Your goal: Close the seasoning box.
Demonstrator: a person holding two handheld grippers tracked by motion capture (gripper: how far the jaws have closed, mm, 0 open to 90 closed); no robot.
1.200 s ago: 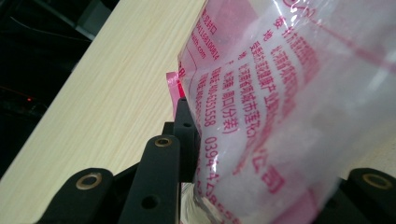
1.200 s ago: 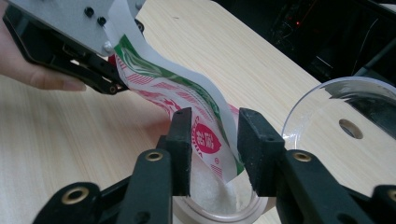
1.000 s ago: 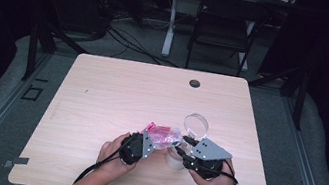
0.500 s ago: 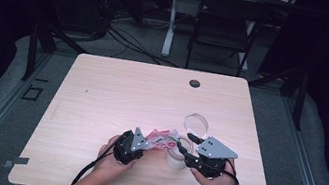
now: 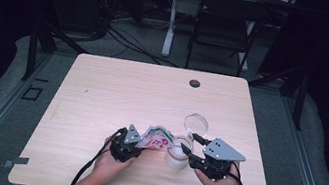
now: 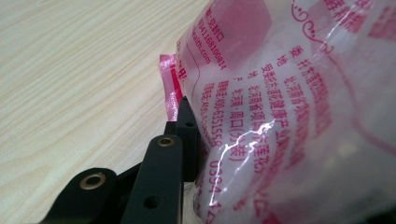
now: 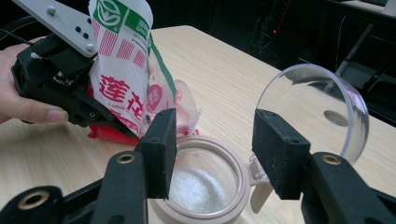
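One bag (pink-printed) in left gripper

left gripper: low at table's near edge, jaws pinched shut on the bag; right gripper: level, pointing left, jaws spread apart, just been opening

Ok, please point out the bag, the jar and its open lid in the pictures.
Printed plastic bag (image 7: 122, 70), right gripper view: on its white front with red characters.
Clear jar (image 5: 177, 158), high view: on its side wall.
Hinged clear lid (image 7: 322, 100), right gripper view: on the middle of the raised round disc.
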